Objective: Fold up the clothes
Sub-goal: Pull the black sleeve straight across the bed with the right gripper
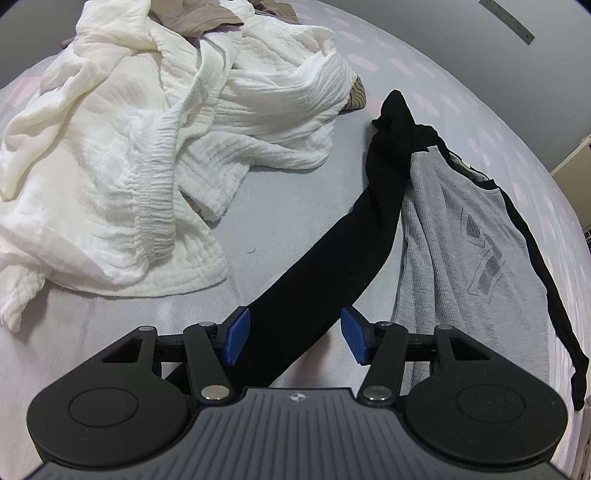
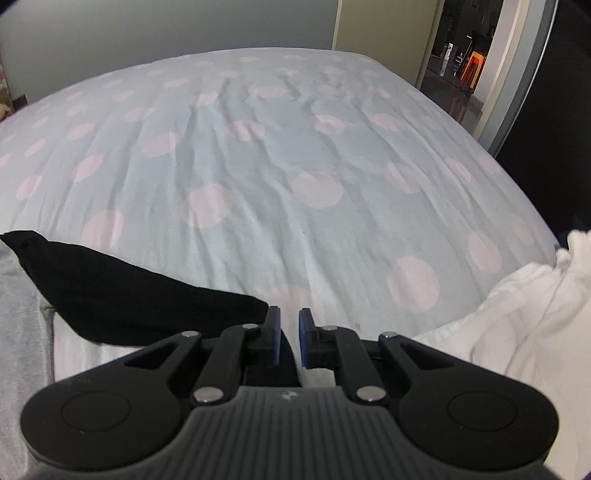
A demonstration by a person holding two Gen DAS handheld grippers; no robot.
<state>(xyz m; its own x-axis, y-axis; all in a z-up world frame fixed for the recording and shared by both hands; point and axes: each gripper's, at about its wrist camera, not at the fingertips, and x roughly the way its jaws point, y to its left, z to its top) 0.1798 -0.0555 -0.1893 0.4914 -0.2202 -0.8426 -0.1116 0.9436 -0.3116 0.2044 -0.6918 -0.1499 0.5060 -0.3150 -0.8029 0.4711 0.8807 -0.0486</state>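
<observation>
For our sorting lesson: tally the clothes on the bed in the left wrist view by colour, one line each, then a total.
White: 1, the crinkled garment
Grey and black: 1, the shirt
Brown or tan: at least 1, bits showing behind the white one
Total: at least 3

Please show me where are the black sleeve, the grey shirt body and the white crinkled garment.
black sleeve (image 1: pixel 317 280): left wrist view, mid sleeve.
grey shirt body (image 1: pixel 443 236): left wrist view, chest fabric.
white crinkled garment (image 1: pixel 122 155): left wrist view, central folds.
</observation>
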